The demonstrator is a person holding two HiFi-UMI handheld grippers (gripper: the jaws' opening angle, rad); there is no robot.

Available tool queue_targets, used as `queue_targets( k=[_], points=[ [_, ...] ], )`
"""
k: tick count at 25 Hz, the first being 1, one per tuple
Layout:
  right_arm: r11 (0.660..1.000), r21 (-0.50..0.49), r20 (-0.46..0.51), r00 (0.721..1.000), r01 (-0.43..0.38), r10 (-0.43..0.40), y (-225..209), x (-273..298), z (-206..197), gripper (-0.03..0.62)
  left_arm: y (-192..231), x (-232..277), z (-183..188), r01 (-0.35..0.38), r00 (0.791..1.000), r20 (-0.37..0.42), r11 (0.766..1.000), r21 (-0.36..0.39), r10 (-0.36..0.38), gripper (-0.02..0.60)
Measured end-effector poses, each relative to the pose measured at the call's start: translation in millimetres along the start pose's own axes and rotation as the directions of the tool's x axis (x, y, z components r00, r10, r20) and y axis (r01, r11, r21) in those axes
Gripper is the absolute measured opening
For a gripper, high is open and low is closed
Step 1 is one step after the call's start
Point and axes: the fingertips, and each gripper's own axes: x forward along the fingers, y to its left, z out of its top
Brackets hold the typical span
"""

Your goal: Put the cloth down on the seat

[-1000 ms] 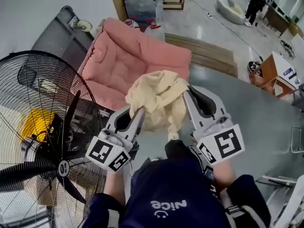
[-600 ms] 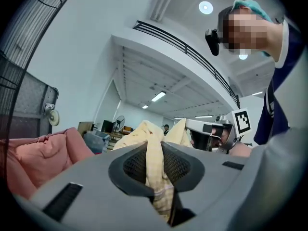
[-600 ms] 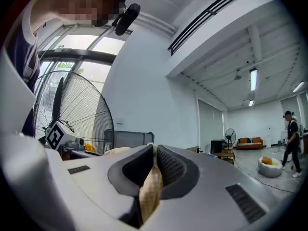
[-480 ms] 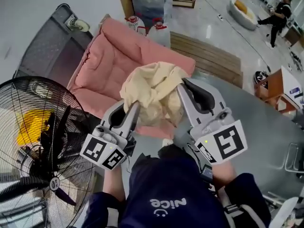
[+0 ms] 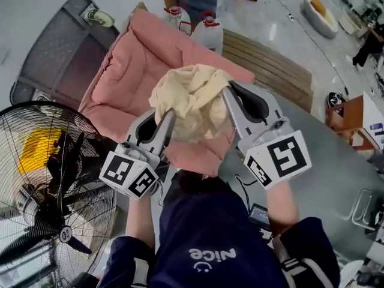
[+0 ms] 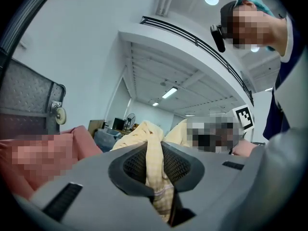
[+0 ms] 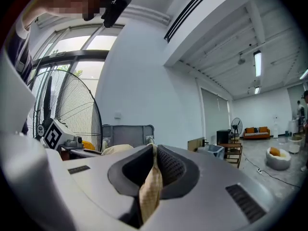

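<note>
Grey workshop floor all round us, and we start at the jaws. Our left gripper [image 5: 167, 120] has its jaws pinched tight on a fold of the pale yellow cloth [image 5: 191, 98], and our right gripper [image 5: 230, 97] nips another fold the same way. Between them the cloth hangs bunched in the air, over the front of the pink cushioned seat [image 5: 135, 71]. It looks light, soft and floppy to us, likely to slump wherever we release it. We judge these gathered folds the right hold. Behind the seat stand two red-capped jugs [image 5: 207, 31]; what's inside, we cannot tell. Big fan [image 5: 45, 179] at our left.
</note>
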Motion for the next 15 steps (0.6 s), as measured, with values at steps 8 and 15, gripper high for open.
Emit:
queue_targets(
  k=[8,15],
  points=[
    [0.996,0.082,-0.034,0.999,0.041,-0.039,-11,55,-21,0.06,54,22,-4,0.014,0.998,-0.055,1.0,-0.009,-0.014,0.069],
    [0.987,0.129,-0.137,0.988,0.092,-0.074,-31,96,-77,0.06,104,52,-43,-0.005,0.993,-0.119,0.998,-0.059,-0.002,0.069]
  ],
)
